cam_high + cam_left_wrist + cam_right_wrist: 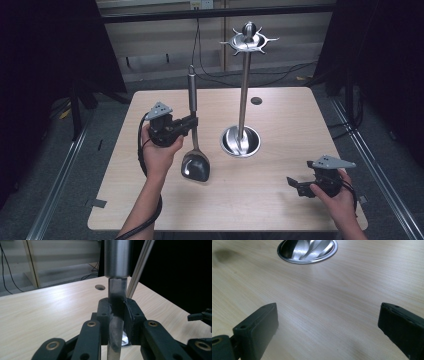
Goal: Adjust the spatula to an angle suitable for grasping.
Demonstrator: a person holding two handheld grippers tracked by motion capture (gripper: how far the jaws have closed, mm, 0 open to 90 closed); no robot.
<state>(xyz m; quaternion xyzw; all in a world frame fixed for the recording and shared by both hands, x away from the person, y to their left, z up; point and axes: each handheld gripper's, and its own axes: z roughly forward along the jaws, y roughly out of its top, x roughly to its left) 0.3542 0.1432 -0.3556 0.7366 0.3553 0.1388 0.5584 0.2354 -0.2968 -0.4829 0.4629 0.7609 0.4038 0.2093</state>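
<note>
A metal ladle (193,125) stands upright over the wooden table (280,120), its dark bowl (195,166) low and its thick handle (191,85) pointing up. My left gripper (192,121) is shut on the flat neck of the ladle (116,315), below the round handle (117,257). Right of it stands a tall metal utensil stand (243,85) with a hooked crown (248,41) and a round base (240,141). My right gripper (293,184) rests open near the table's front right, its pads (259,327) wide apart with bare wood between them.
A small dark round hole (256,100) sits in the tabletop behind the stand. The stand's shiny base (307,250) lies ahead of my right gripper. Black curtains hang at both sides, and cables run across the floor behind the table.
</note>
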